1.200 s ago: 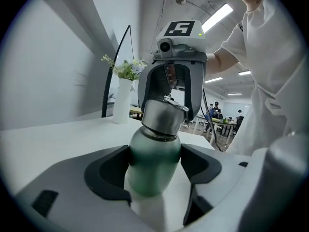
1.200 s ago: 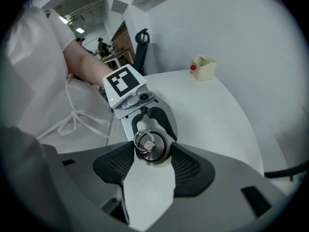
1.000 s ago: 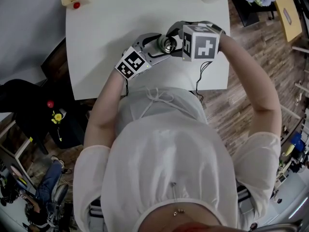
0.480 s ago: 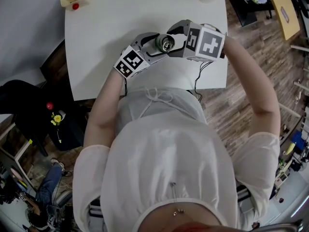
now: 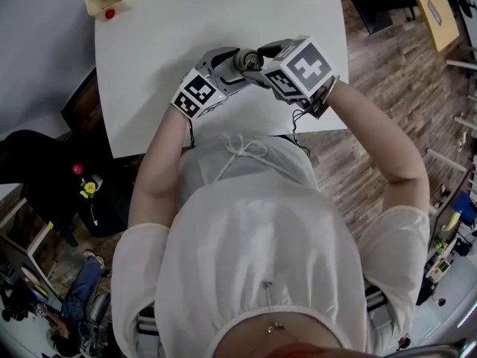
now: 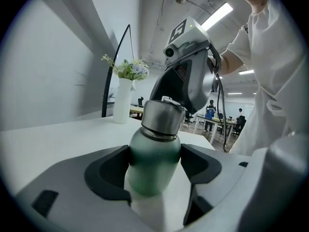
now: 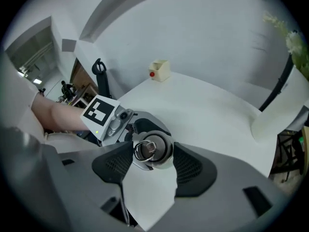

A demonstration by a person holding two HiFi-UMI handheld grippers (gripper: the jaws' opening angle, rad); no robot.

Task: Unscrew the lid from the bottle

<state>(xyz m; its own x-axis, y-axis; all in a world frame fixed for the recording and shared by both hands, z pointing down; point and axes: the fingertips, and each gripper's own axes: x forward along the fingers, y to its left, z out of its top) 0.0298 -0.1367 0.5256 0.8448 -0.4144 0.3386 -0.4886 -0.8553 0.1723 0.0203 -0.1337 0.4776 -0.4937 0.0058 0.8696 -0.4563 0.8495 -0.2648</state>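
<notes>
Gripping the bottle (image 6: 153,151) over the near edge of the counter (image 5: 156,66), the left tongs (image 6: 155,170) pinch its stiff, smooth, likely slippery metal body, while the right tongs (image 7: 152,159) sit closed on the lid (image 7: 159,151), the firmest place to twist

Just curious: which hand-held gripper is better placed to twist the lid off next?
The right hand-held gripper: its jaws close on the lid from above, while the left hand-held gripper clamps the bottle steady.
</notes>
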